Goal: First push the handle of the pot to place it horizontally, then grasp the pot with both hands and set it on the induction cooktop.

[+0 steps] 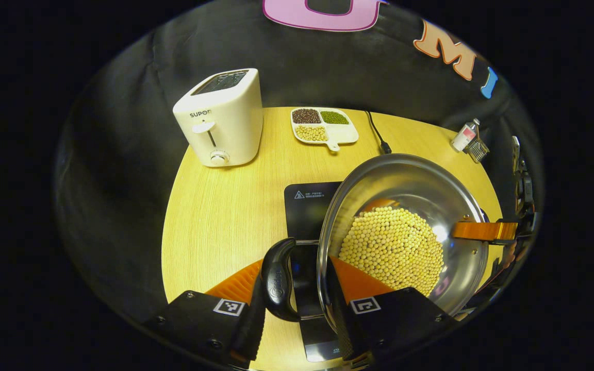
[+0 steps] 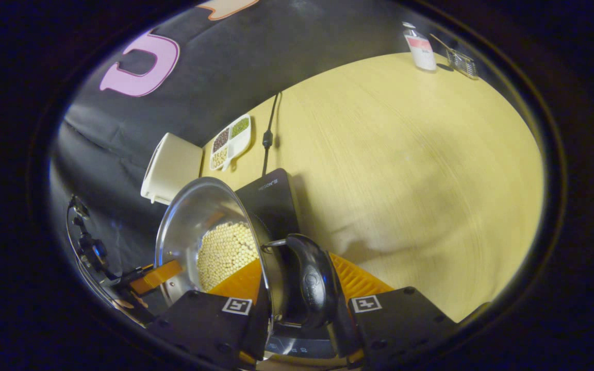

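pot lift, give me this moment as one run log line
phase: two-handed carry | pot: holds beans, above induction cooktop | left gripper: straddles rim by handle | right gripper: same, opposite handle

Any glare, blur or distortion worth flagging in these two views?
Left gripper view: sharp, fisheye bends the table edge, a bright glare spot inside the pot. Right gripper view: tilted, softer, table grain smeared at right; the pot casts a shadow over the cooktop.
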Tool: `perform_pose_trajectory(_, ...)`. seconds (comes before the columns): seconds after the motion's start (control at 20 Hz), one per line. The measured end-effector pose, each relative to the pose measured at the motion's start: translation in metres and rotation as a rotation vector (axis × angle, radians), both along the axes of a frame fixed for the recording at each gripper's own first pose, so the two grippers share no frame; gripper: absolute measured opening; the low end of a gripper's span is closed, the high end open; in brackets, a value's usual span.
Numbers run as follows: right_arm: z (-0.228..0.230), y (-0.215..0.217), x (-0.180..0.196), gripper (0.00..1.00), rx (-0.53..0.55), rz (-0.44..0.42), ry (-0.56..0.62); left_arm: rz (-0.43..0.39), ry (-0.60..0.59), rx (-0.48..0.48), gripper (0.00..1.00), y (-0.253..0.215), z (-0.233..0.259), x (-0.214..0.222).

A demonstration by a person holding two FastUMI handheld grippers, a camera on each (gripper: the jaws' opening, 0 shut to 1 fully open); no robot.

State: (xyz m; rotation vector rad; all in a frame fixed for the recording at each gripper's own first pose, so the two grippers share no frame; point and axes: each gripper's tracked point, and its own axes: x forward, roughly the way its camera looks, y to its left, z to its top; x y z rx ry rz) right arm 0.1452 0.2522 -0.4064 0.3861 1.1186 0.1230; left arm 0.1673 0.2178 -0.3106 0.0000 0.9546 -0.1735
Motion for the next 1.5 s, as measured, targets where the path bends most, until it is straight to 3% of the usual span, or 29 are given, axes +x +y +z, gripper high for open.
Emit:
perform_pose_trajectory(0.5,0.002,0.005,0.003,0.48,0.019,0.016,-0.030,0.025,-0.008,-0.020,0.65,0.004,-0.002,-0.004)
perform_pose_trajectory(0.55,0.004,0.005,0.005,0.53,0.017,0.014,-0.049,0.020,-0.032,-0.003,0.67,0.007,0.002,-0.001)
perform_pose_trajectory(0.6,0.005,0.002,0.006,0.73,0.006,0.011,-0.065,0.018,-0.065,0.019,0.71,0.010,0.008,0.003)
perform_pose_trajectory(0.65,0.008,-0.002,0.007,0.82,-0.005,0.012,-0.081,0.022,-0.097,0.048,0.73,0.017,0.015,0.006)
perform_pose_trajectory(0.7,0.011,-0.004,0.008,0.93,-0.012,0.011,-0.101,0.030,-0.126,0.062,0.92,0.022,0.023,0.009)
perform_pose_trajectory(0.75,0.017,-0.009,0.011,1.00,-0.022,0.005,-0.130,0.036,-0.141,0.060,1.00,0.022,0.025,0.008)
perform_pose_trajectory(0.8,0.024,-0.015,0.013,0.92,-0.032,-0.006,-0.163,0.045,-0.154,0.041,1.00,0.020,0.029,0.004)
perform_pose_trajectory(0.85,0.036,-0.020,0.017,1.00,-0.033,-0.021,-0.205,0.055,-0.160,0.014,1.00,0.014,0.031,0.000)
perform_pose_trajectory(0.9,0.050,-0.024,0.020,0.92,-0.026,-0.040,-0.249,0.066,-0.168,-0.013,0.98,0.008,0.035,-0.005)
perform_pose_trajectory(1.0,0.080,-0.033,0.021,0.92,-0.009,-0.060,-0.322,0.098,-0.183,-0.037,0.98,0.003,0.044,-0.013)
perform_pose_trajectory(1.05,0.094,-0.038,0.020,1.00,-0.008,-0.062,-0.355,0.119,-0.197,-0.045,0.98,0.000,0.051,-0.017)
perform_pose_trajectory(1.2,0.152,-0.052,0.017,1.00,-0.010,-0.052,-0.471,0.153,-0.272,-0.021,0.98,-0.007,0.081,-0.031)
perform_pose_trajectory(1.45,0.265,-0.077,0.013,1.00,-0.009,-0.022,-0.690,0.105,-0.458,0.072,0.97,-0.032,0.152,-0.061)
perform_pose_trajectory(1.5,0.286,-0.082,0.008,0.91,-0.003,-0.006,-0.729,0.089,-0.485,0.076,0.99,-0.043,0.165,-0.068)
